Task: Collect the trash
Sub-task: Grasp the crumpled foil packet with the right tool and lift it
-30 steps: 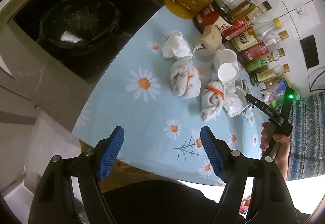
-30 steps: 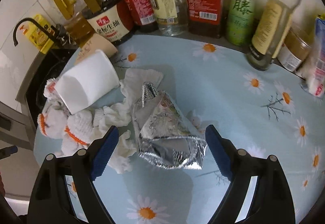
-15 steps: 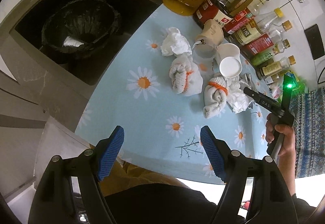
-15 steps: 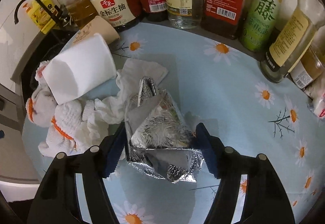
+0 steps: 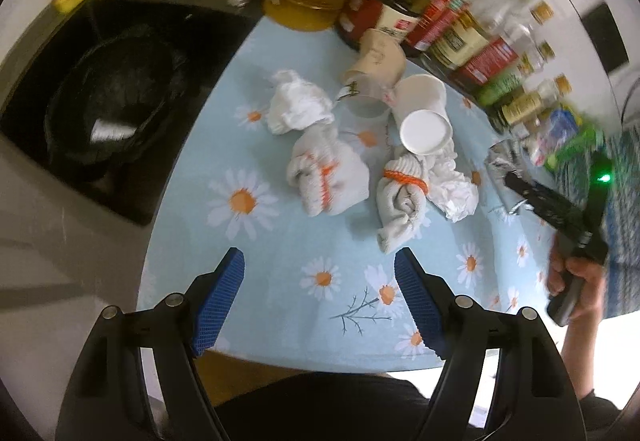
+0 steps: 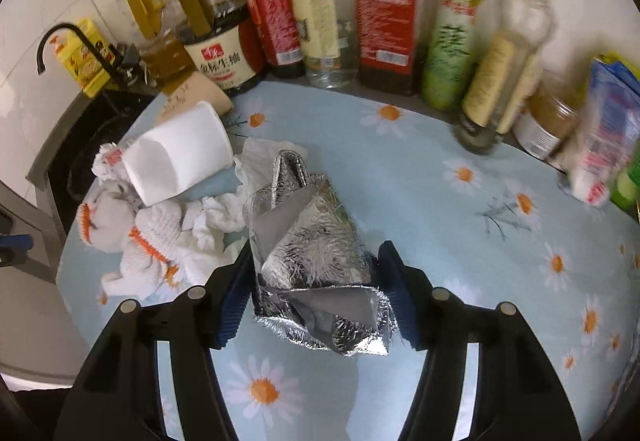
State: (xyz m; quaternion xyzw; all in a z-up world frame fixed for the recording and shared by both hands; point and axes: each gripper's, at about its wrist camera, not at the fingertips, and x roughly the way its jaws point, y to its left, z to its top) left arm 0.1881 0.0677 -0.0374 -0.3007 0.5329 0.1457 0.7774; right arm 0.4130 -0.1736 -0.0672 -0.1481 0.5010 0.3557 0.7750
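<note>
While right gripper [image 6: 316,293] clamps foil wrapper [image 6: 316,265], left gripper [image 5: 320,297] agape over daisy-print tablecloth [image 5: 288,241] beside dark sink [image 5: 120,113].

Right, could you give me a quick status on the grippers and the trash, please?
Right gripper just closed on foil bag. Left gripper open, empty. Cups, tissues, rags still on table. Nothing in the way.

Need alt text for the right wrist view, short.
The right gripper, whose jaws have just been closing, pinches a crumpled silver foil wrapper over a daisy-print tablecloth. Left of it lie a tipped white paper cup, tissues and rolled socks; sauce bottles line the back.
</note>
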